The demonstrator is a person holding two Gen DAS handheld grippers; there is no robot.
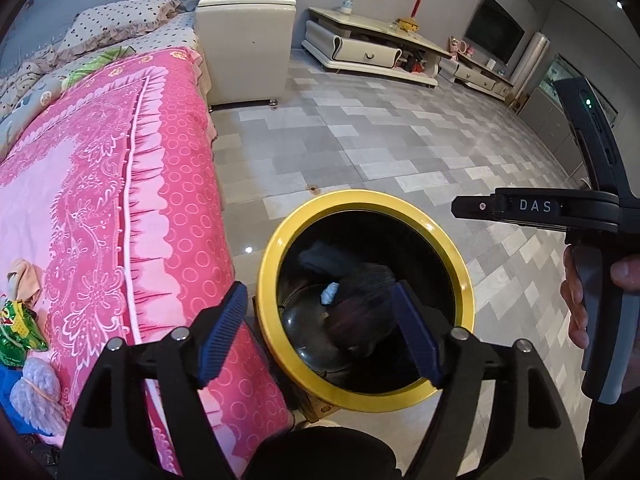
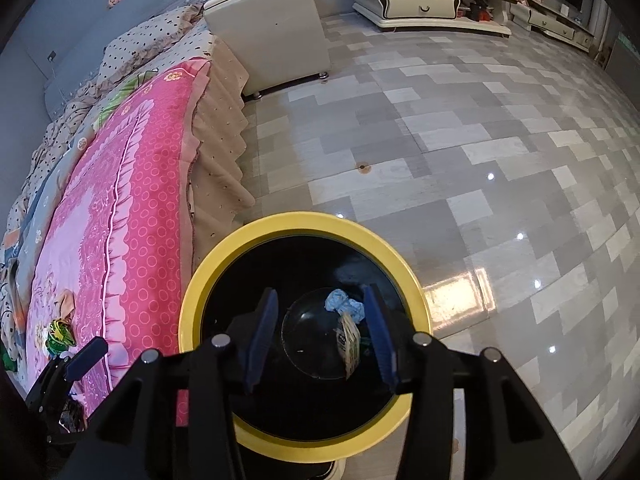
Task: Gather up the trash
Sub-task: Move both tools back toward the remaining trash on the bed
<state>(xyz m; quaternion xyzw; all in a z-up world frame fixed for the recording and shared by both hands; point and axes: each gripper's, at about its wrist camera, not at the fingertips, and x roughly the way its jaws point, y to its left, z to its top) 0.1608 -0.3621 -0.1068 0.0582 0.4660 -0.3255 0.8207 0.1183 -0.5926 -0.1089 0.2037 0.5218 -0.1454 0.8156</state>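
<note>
Both our left gripper [image 1: 320, 336] and right gripper [image 2: 320, 338] hold jaws open, empty, above the bin [image 2: 200, 300]; trash on the bed [image 1: 100, 200] risks omission.

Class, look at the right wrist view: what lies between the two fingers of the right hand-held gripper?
The open bin bottom, holding a crumpled blue tissue and a wrapper, shows between the fingers of the right hand-held gripper.

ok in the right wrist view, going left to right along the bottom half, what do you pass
green wrapper on the bed → pink blanket → yellow-rimmed bin → blue crumpled paper in the bin → shiny tiled floor
</note>
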